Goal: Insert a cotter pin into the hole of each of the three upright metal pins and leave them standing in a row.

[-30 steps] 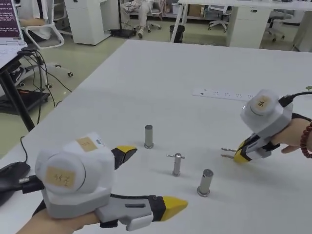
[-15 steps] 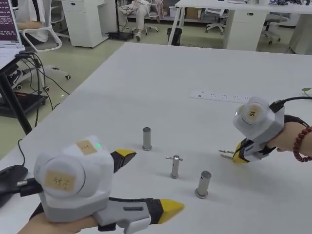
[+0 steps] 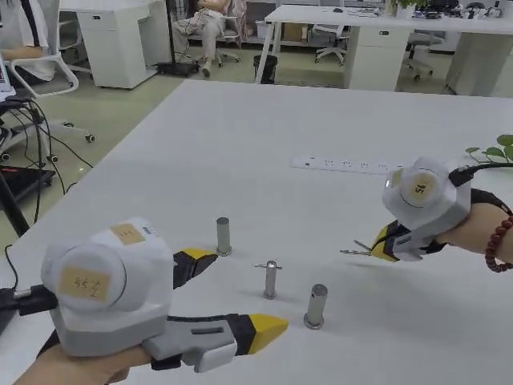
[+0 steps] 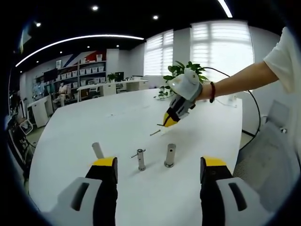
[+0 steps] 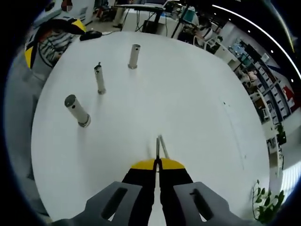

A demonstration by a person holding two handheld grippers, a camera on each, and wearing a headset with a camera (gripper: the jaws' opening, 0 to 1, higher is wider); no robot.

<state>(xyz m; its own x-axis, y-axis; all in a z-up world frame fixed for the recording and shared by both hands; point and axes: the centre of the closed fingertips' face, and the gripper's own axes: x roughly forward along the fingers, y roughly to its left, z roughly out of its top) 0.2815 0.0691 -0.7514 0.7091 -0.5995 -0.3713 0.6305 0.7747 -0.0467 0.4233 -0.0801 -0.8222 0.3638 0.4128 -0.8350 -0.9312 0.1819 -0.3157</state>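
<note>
While I hold both tools over the white table [image 3: 240, 128], the left tool [image 3: 232, 293] sits low at the near-left side. Its yellow-tipped jaws are spread wide with nothing between them. In the left gripper view, two of the upright pins appear in the gap between those jaws, well ahead of them.

The right tool [image 3: 378, 247] has its jaws pressed together on a thin silver wire cotter pin [image 5: 159, 145]. The legs of this pin project forward from the jaw tips and point toward the row. I cannot tell whether its tip touches the table.

Three short grey metal cylinder pins stand upright on their bases in a diagonal row:

1. The far pin [image 3: 224, 236] stands near the upper jaw of the left tool in the head view.
2. The middle pin [image 3: 271, 282] has a second cotter pin [image 3: 269, 265] set crosswise through its head.
3. The near pin [image 3: 316, 305] stands closest to the right tool, but well apart from it.

A white power strip [image 3: 341, 166] lies flat farther back on the table. Green plant leaves [image 3: 497, 148] show at the right edge.
</note>
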